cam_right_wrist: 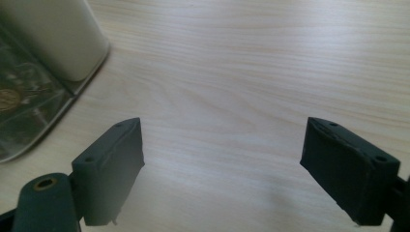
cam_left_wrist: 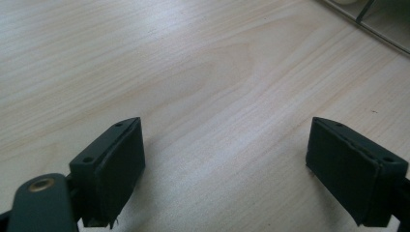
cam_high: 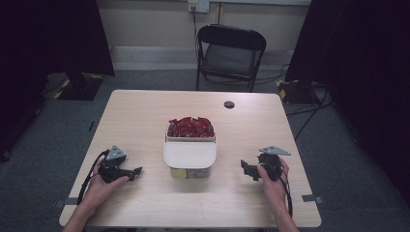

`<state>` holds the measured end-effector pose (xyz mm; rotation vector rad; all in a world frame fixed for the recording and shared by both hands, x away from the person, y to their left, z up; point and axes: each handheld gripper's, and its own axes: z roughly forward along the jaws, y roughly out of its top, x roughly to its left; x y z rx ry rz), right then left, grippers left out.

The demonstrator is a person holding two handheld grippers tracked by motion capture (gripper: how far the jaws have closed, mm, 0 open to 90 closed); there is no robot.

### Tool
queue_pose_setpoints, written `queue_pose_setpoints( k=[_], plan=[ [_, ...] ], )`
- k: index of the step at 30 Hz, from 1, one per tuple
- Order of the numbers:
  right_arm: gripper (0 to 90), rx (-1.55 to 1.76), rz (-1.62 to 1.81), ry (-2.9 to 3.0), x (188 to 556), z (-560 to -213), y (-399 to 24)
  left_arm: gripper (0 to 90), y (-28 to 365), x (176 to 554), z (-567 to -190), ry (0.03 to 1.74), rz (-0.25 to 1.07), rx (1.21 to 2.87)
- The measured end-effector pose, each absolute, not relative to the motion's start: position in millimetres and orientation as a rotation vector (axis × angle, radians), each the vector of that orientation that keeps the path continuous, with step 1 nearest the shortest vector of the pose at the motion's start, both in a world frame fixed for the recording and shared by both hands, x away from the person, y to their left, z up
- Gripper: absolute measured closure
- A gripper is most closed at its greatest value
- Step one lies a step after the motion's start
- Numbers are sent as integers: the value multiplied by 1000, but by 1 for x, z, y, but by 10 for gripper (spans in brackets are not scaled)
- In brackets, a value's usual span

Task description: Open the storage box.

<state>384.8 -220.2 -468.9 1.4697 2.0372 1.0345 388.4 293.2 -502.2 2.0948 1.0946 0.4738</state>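
Note:
A clear box (cam_high: 190, 151) stands at the middle of the light wooden table (cam_high: 145, 111). Its far half holds red packets (cam_high: 190, 127); a white lid (cam_high: 189, 154) covers its near half. My left gripper (cam_high: 137, 171) rests low at the box's left, held by a hand, jaws pointing right toward the box. In the left gripper view it (cam_left_wrist: 227, 166) is open over bare wood. My right gripper (cam_high: 245, 169) is held just above the table at the box's right, jaws pointing left. In the right gripper view it (cam_right_wrist: 222, 166) is open with nothing between the pads, the box's corner (cam_right_wrist: 34, 96) at upper left.
A black folding chair (cam_high: 229, 54) stands beyond the table's far edge. A small dark round spot (cam_high: 229, 104) lies on the far part of the tabletop. Dark curtains hang at both sides, and cables run over the grey floor at right.

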Motion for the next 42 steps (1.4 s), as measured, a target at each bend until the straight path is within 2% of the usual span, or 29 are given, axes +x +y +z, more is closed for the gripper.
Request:
queue_pose_setpoints(
  k=[13, 18, 23, 42],
  plan=[
    [146, 1382, 1124, 2072, 373, -451, -204, 133, 293, 388, -502, 1095, 474, 2095],
    [194, 1324, 1126, 2118, 368, -445, -195, 133, 293, 388, -502, 1094, 475, 2097],
    [144, 1298, 1152, 2115, 364, -440, -189, 133, 293, 388, -502, 1094, 474, 2097],
    [143, 1122, 1213, 2225, 349, -430, -148, 133, 293, 388, -502, 1095, 473, 2097]
  ],
)
